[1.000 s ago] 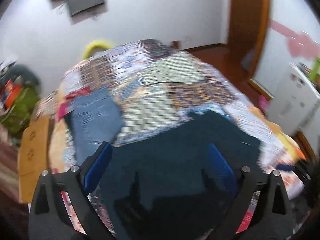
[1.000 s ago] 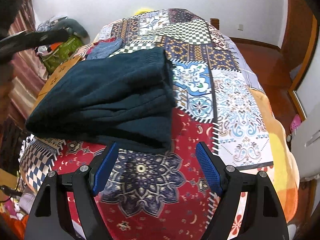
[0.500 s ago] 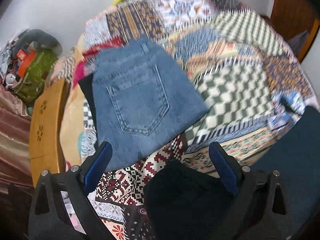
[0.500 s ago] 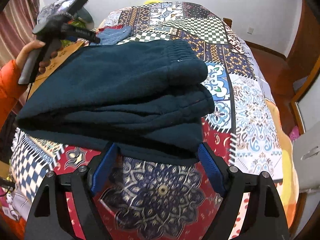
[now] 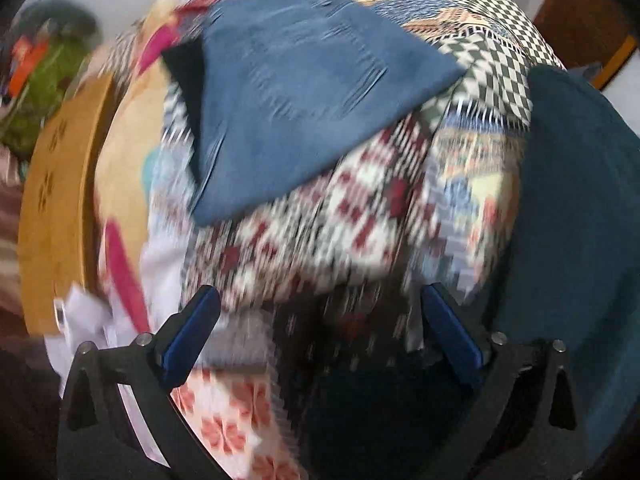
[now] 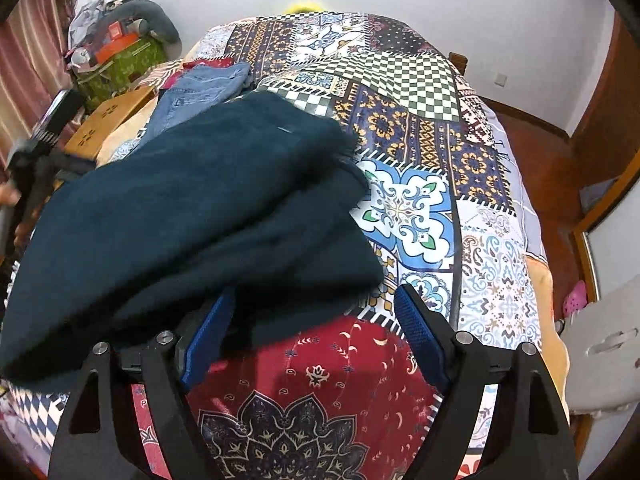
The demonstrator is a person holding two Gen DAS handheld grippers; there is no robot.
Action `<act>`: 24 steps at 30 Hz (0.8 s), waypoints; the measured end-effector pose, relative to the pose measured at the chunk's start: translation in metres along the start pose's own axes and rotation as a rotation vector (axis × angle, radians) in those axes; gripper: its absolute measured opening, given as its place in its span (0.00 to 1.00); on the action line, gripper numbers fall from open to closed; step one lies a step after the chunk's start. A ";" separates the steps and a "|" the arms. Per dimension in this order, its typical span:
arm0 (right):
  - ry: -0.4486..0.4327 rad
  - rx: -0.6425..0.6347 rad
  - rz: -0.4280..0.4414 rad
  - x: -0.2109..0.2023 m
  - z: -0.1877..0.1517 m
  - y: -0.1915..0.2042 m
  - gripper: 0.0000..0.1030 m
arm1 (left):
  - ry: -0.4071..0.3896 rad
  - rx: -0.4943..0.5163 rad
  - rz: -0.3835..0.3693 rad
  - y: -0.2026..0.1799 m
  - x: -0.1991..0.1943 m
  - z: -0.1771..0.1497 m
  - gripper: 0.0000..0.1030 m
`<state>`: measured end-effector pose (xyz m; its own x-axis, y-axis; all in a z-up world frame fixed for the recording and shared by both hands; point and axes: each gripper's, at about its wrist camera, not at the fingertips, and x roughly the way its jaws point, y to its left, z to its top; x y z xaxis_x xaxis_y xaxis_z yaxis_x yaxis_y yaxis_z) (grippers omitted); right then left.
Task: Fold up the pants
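Folded dark teal fleece pants (image 6: 192, 216) lie on the patchwork bedspread (image 6: 420, 184); they also show at the right edge of the left wrist view (image 5: 576, 208). Folded blue jeans (image 5: 304, 92) lie further along the bed, also visible in the right wrist view (image 6: 200, 92). My right gripper (image 6: 312, 336) is open, its jaws right at the near edge of the teal pants, the left finger under the fabric's edge. My left gripper (image 5: 320, 328) is open and empty above the bedspread, between the jeans and the teal pants. The left view is blurred.
A wooden stool (image 5: 56, 208) stands beside the bed on the left, also seen in the right wrist view (image 6: 104, 124). A green bag with clutter (image 6: 120, 64) sits by the wall. White furniture (image 6: 604, 352) is at the right. The bed's right edge drops to a wooden floor (image 6: 540, 148).
My left gripper has swung from the teal pants toward the jeans and lower over the bedspread. My right gripper has moved forward until its jaws reach the teal pants' near edge.
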<state>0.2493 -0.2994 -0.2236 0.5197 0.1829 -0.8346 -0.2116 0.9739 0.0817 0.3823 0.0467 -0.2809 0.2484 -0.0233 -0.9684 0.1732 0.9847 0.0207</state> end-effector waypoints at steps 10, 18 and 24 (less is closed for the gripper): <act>-0.098 0.040 -0.004 -0.054 -0.013 0.005 0.77 | -0.019 -0.032 -0.128 -0.019 -0.048 -0.106 0.98; -0.125 0.012 0.072 -0.066 -0.023 0.033 0.77 | -0.184 0.042 -0.039 -0.072 -0.081 -0.108 0.95; -0.053 0.039 0.074 -0.036 -0.039 0.032 0.77 | -0.289 0.028 0.039 -0.070 -0.100 -0.097 0.95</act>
<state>0.1911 -0.2796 -0.2123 0.5473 0.2600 -0.7955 -0.2187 0.9619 0.1639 0.2531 -0.0033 -0.2096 0.5159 -0.0378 -0.8558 0.1832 0.9808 0.0671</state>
